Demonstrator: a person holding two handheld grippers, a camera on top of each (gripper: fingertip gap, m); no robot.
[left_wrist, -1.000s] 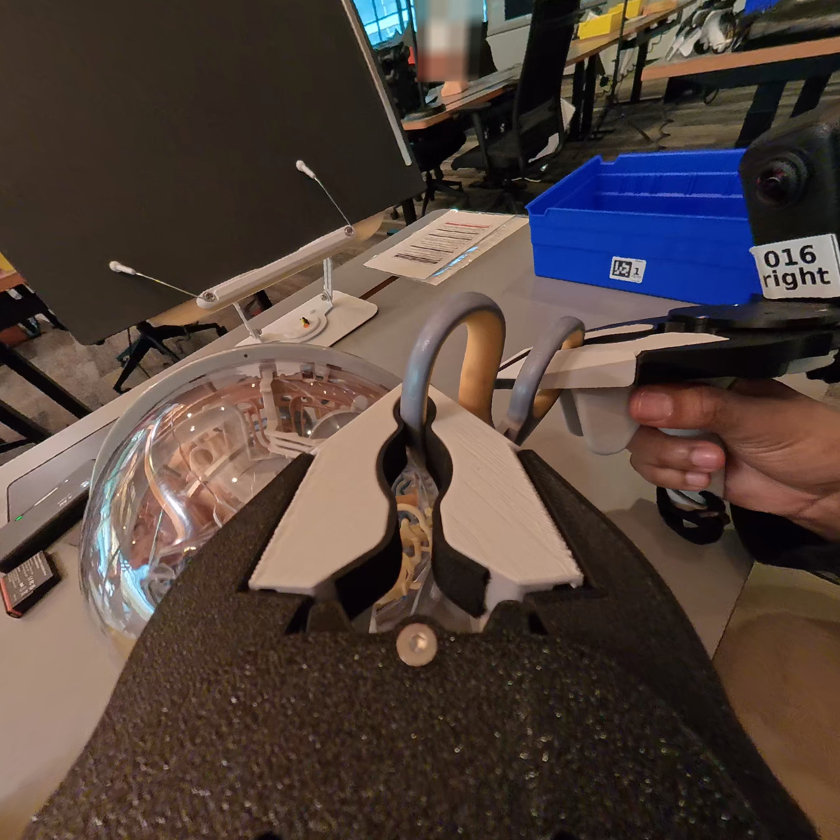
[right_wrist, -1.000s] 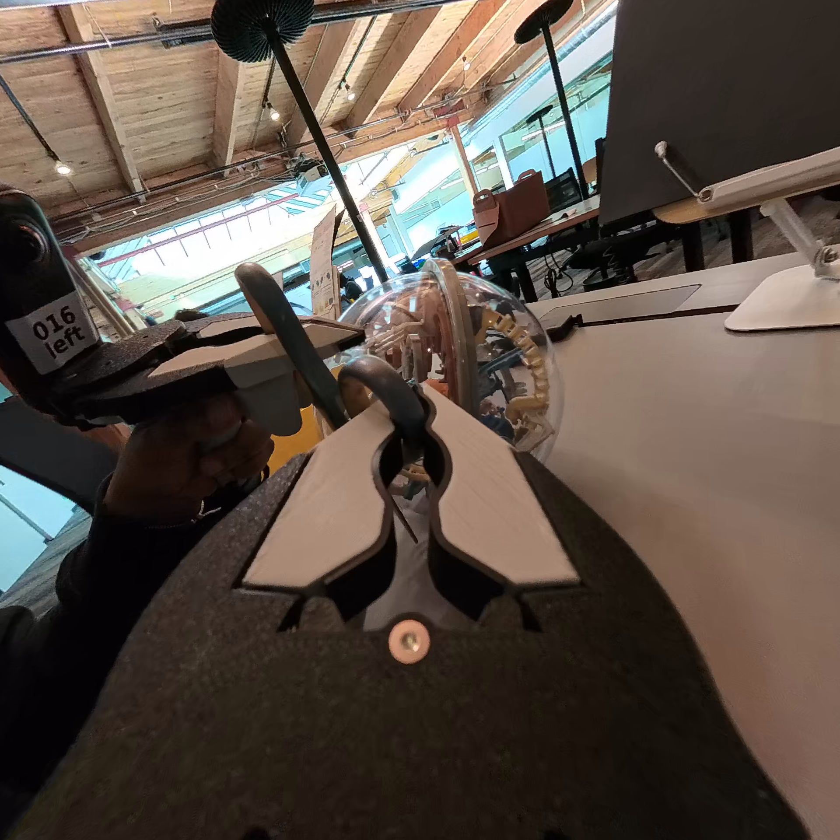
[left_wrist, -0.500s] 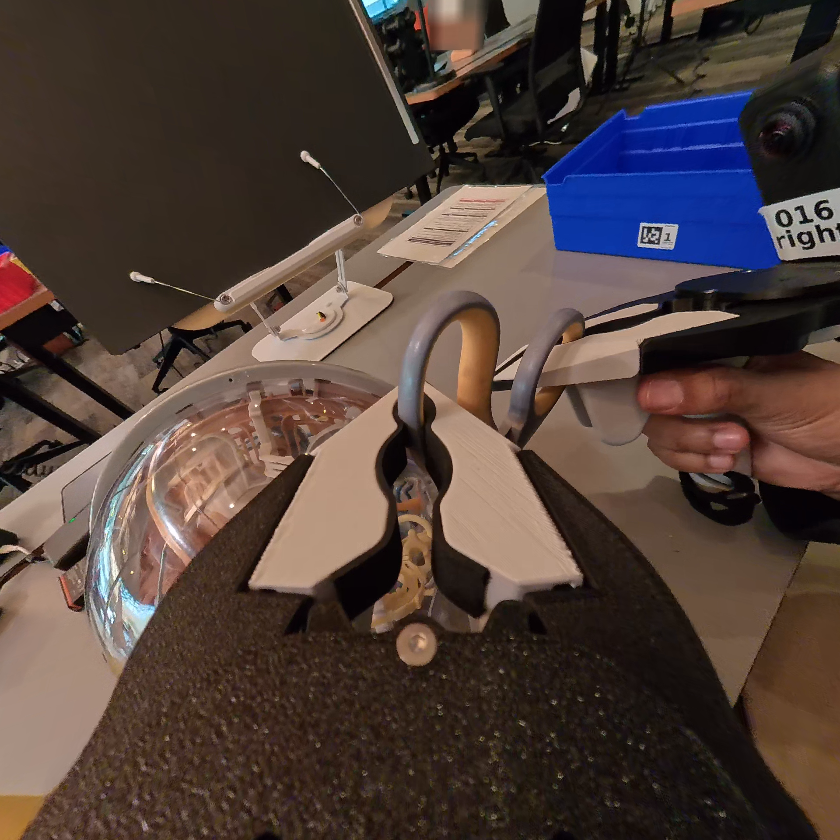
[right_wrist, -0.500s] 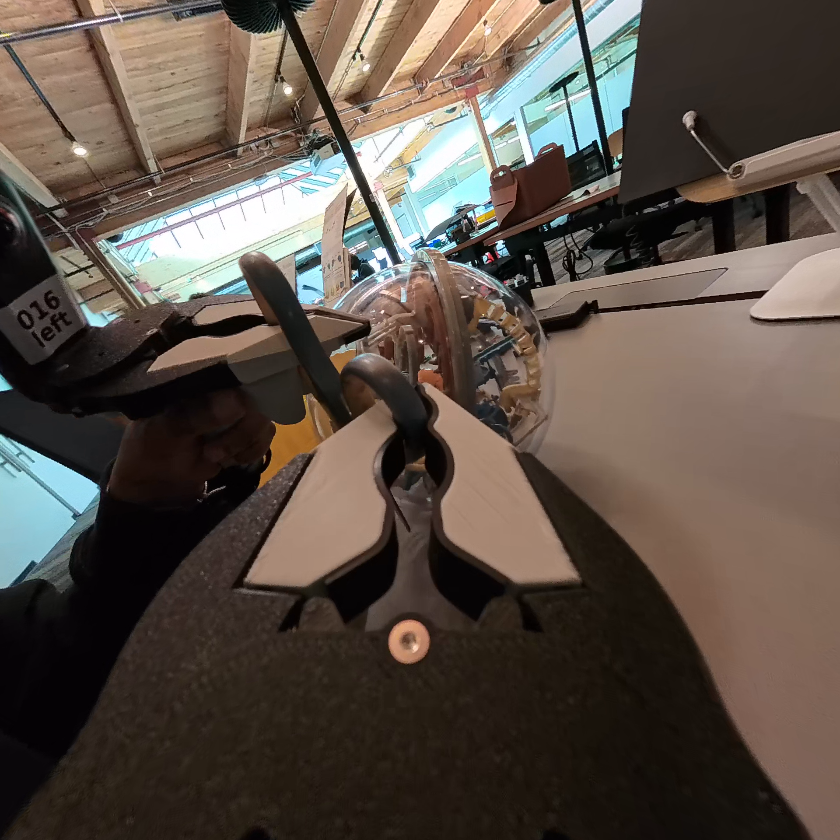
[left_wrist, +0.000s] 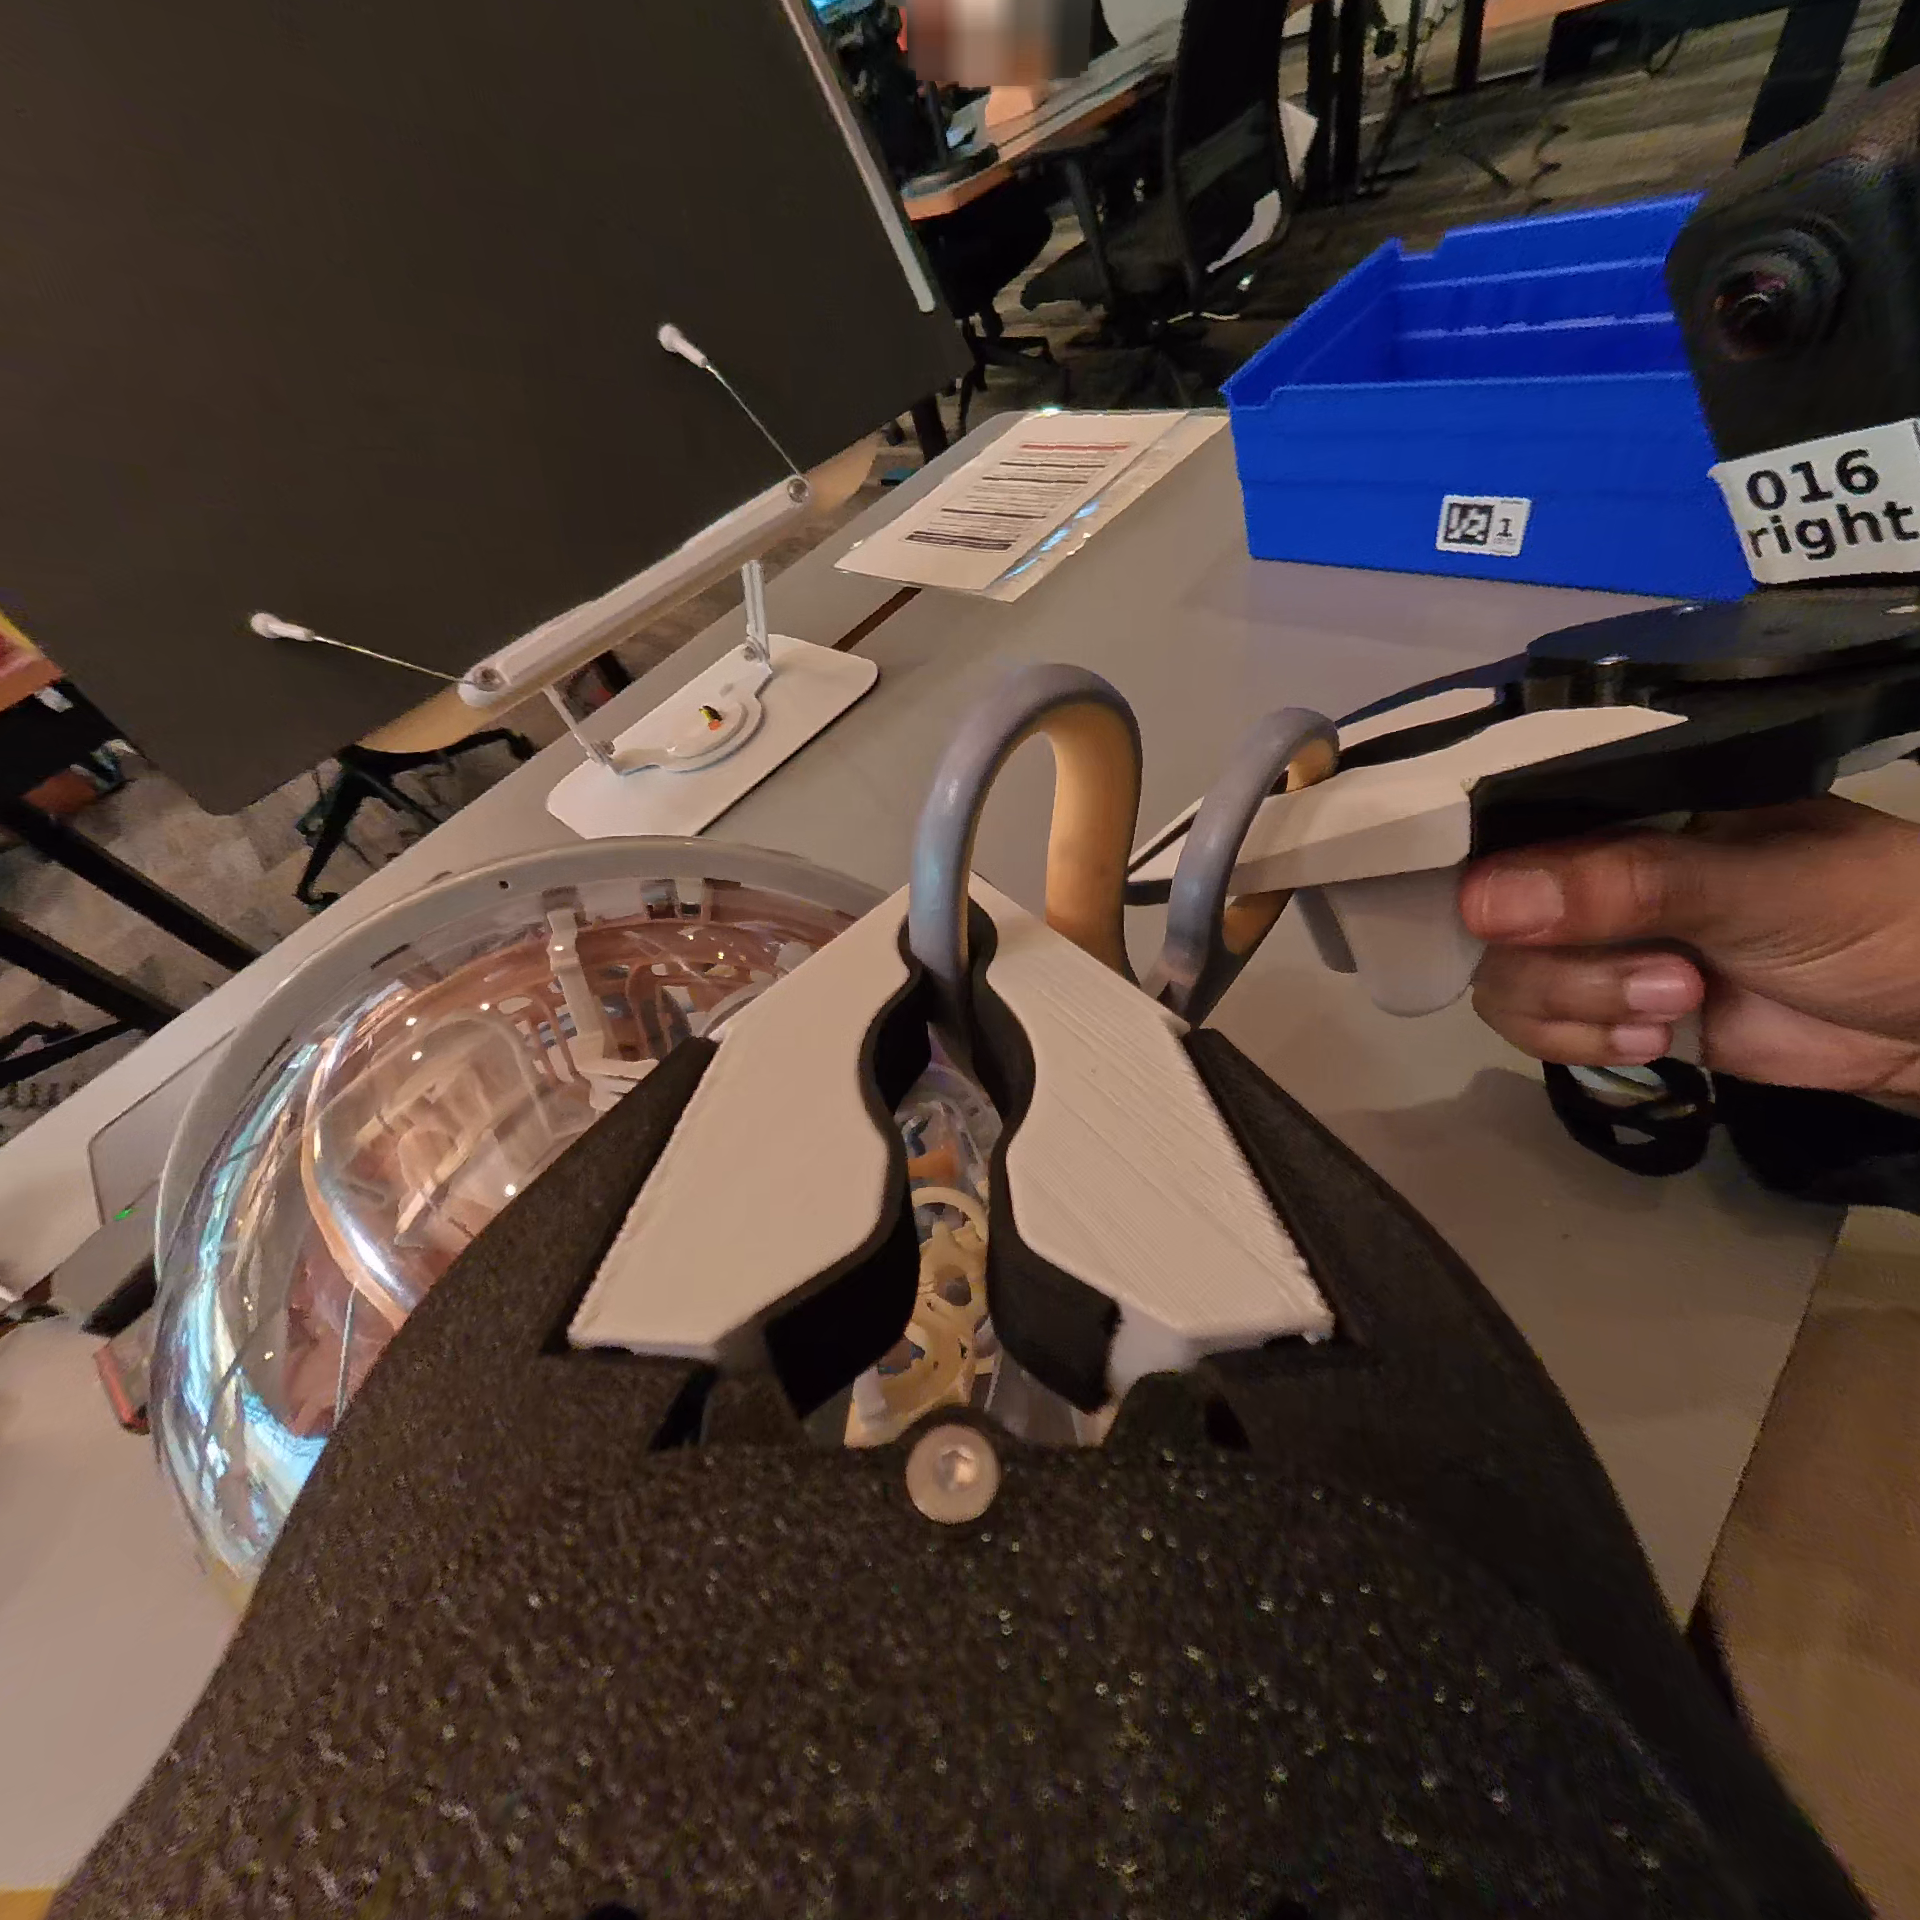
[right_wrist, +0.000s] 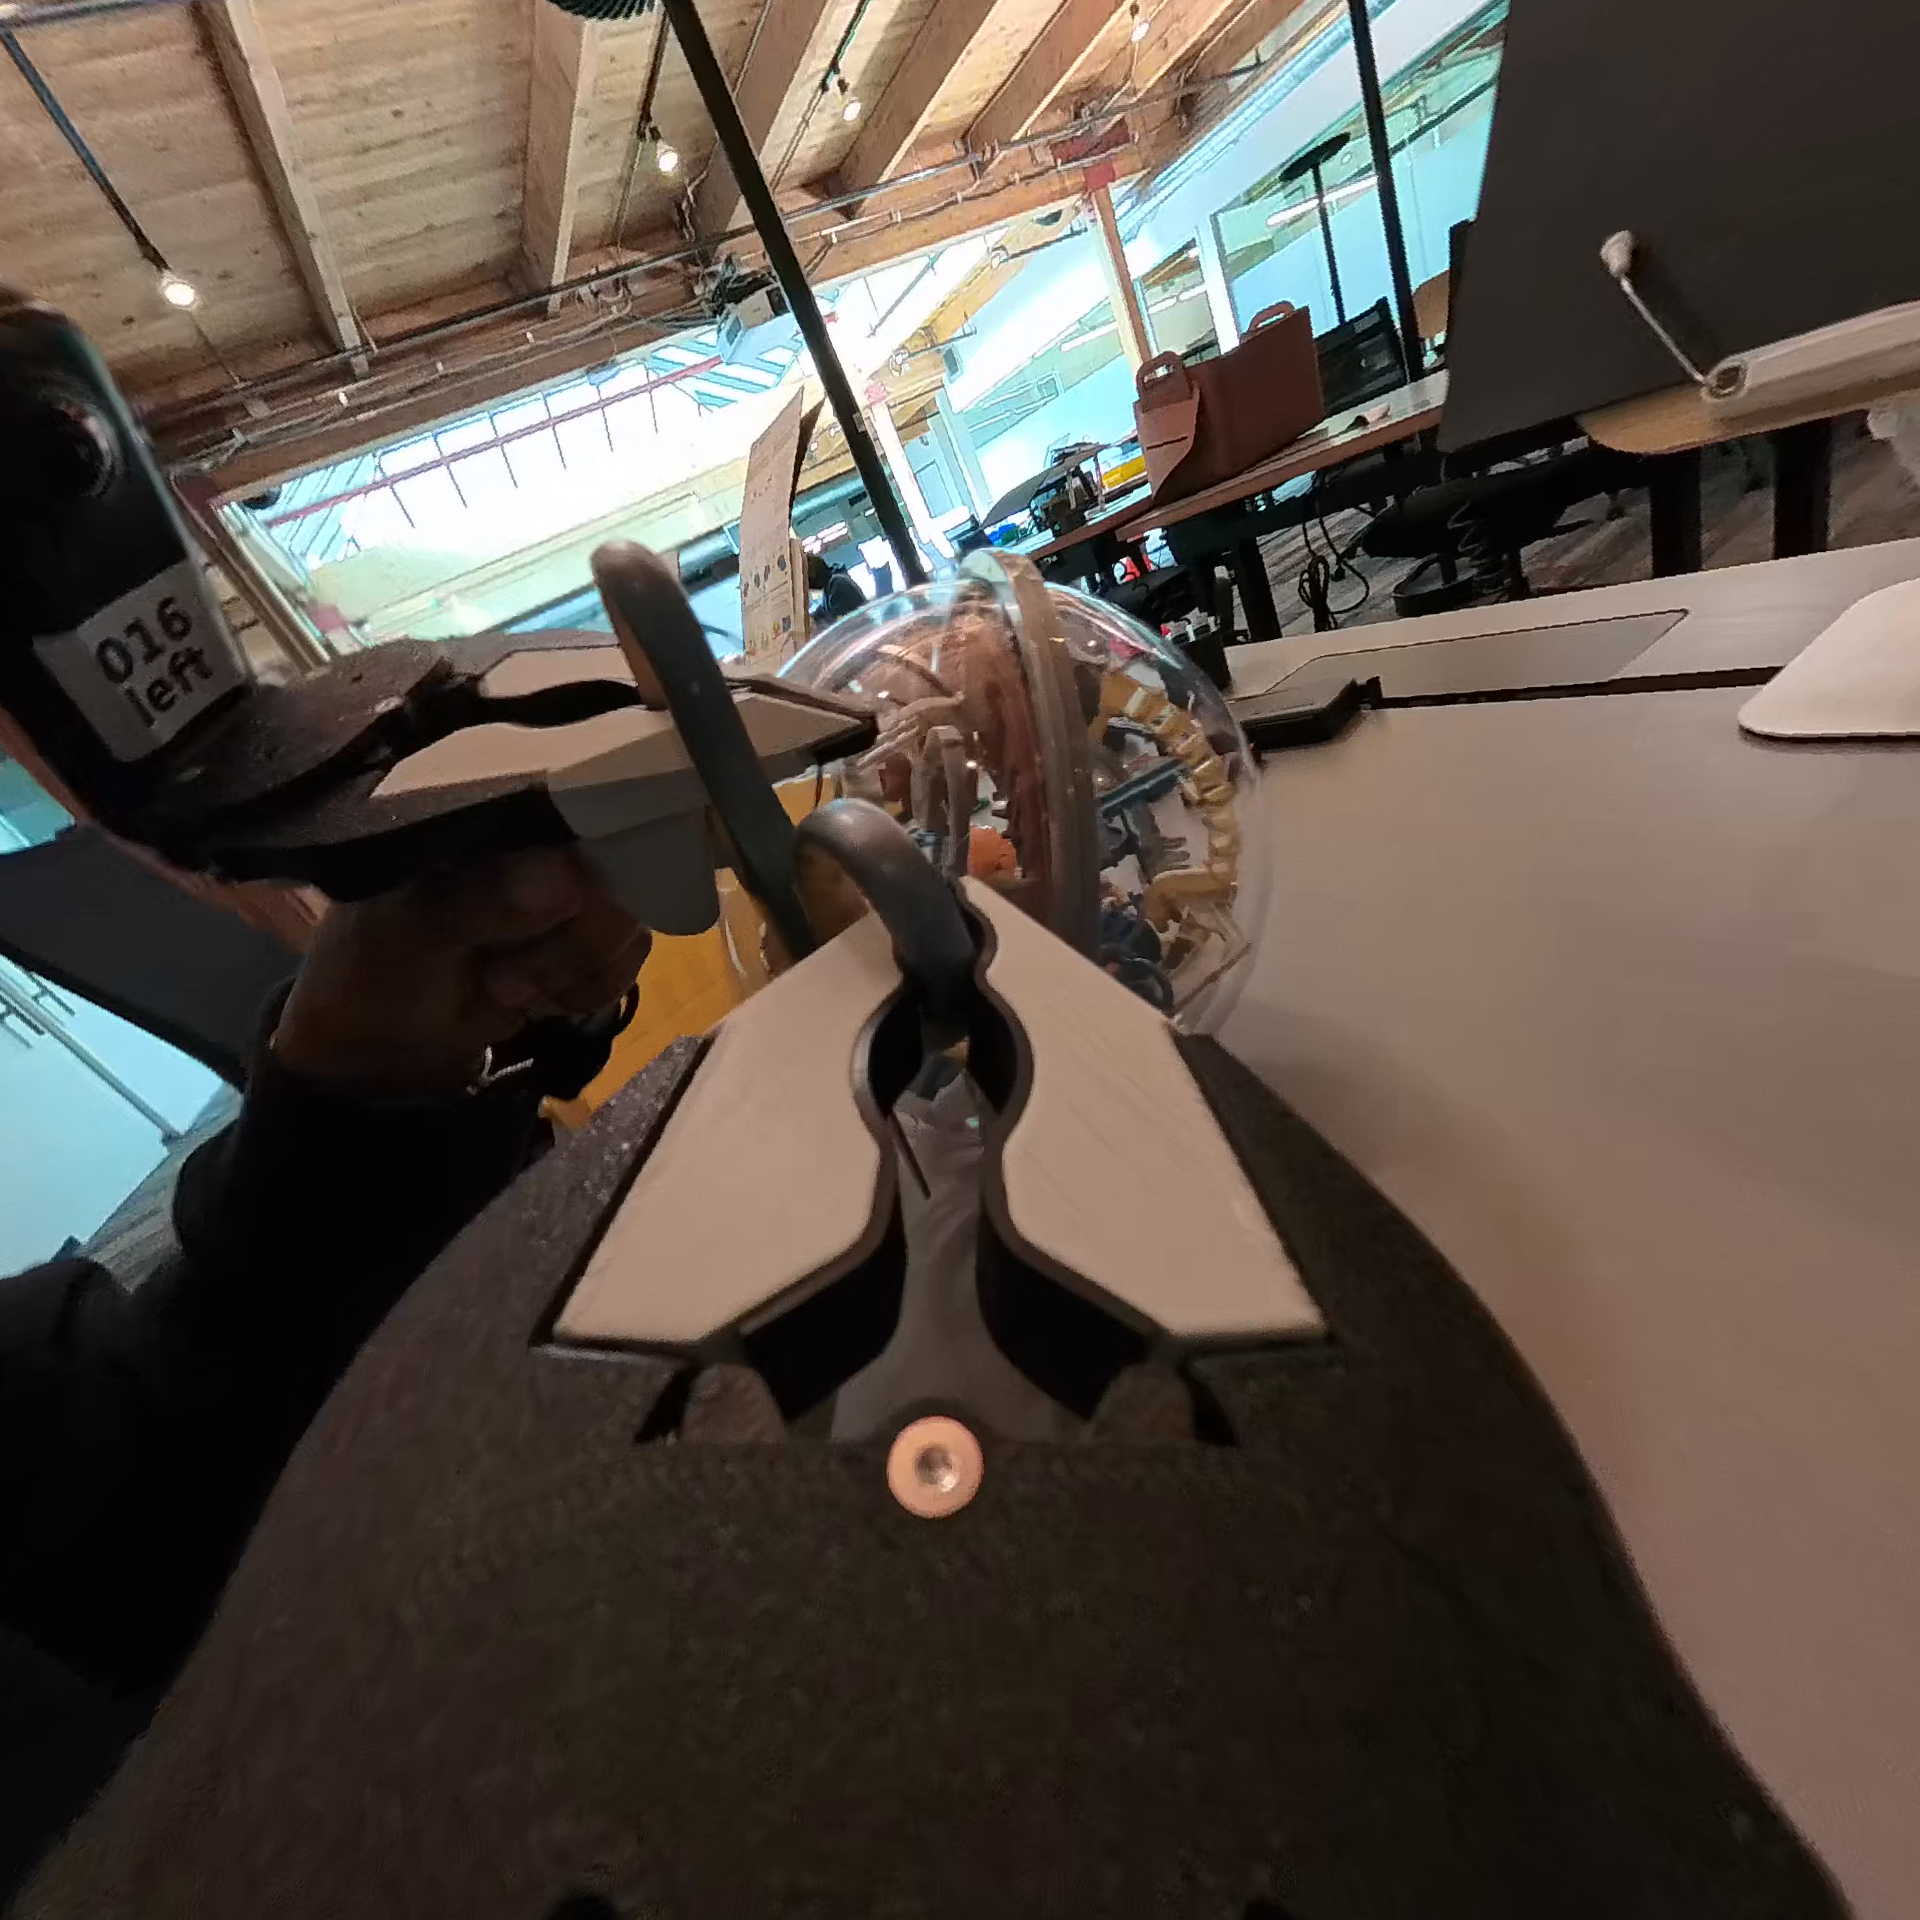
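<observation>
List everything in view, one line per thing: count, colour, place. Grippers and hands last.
scissors: one pair, grey handle loops with tan lining, held above the table, one loop in each gripper.
clear sphere: one, transparent with coloured maze parts inside, on the table under the left gripper.
blue bin: one, far right of the table.
printed sheet: one, white, beside the bin.
white stand: one, flat base with a bar and two thin rods, behind the sphere.
black panel: one, behind the table.
table: one, grey.
left gripper: shut on the larger loop.
right gripper: shut on the smaller loop.
hands: two, one holding each gripper.
</observation>
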